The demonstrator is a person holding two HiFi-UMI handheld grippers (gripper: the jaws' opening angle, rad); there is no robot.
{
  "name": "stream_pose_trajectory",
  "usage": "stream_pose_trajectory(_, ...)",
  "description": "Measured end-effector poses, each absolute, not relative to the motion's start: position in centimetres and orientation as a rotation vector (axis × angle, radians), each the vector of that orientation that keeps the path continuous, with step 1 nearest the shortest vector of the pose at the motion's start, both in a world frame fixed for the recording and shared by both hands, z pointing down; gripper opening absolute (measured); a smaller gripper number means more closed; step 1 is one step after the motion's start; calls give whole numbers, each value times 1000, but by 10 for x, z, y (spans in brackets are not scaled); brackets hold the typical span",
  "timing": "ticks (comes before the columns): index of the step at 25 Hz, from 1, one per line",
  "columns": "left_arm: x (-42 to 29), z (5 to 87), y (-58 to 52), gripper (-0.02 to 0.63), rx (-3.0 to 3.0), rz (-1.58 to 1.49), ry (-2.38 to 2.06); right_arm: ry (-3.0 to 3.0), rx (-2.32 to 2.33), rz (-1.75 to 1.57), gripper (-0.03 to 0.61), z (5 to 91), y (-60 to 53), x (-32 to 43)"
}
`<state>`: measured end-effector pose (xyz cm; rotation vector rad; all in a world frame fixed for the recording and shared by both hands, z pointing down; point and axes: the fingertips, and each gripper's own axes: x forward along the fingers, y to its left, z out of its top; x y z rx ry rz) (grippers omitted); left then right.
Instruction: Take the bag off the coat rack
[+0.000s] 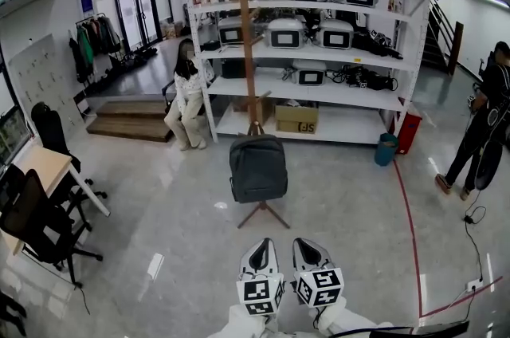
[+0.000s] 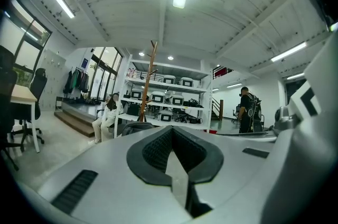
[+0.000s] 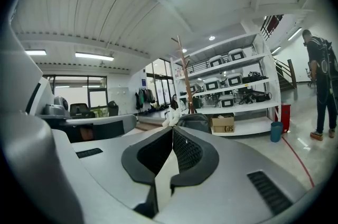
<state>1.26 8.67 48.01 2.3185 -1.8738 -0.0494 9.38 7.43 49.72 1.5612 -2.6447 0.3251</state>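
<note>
A dark grey backpack (image 1: 258, 167) hangs low on a wooden coat rack (image 1: 248, 49) that stands on the floor ahead of me. Both grippers are held close to my body, well short of the bag. The left gripper (image 1: 261, 244) and the right gripper (image 1: 307, 243) lie side by side, both pointing at the rack. In the left gripper view the jaws meet with nothing between them (image 2: 171, 131), and the bag's top (image 2: 136, 127) and the rack (image 2: 150, 77) show beyond. The right gripper (image 3: 172, 131) is likewise shut and empty, with the bag (image 3: 194, 120) ahead of it.
A white shelving unit (image 1: 402, 49) with monitors stands behind the rack. A person sits on a chair (image 1: 188, 93) to its left, and another stands at the right (image 1: 482, 125). A desk (image 1: 44, 165) with black chairs is at the left. A blue bin (image 1: 386, 149) stands by a red floor line.
</note>
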Motion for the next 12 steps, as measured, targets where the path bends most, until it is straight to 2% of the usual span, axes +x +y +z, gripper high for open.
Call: stream_pose_trajectory(12, -20, 486, 20, -5, 2319, -50, -1869, -2647, 1549, 321, 12, 501, 8, 57)
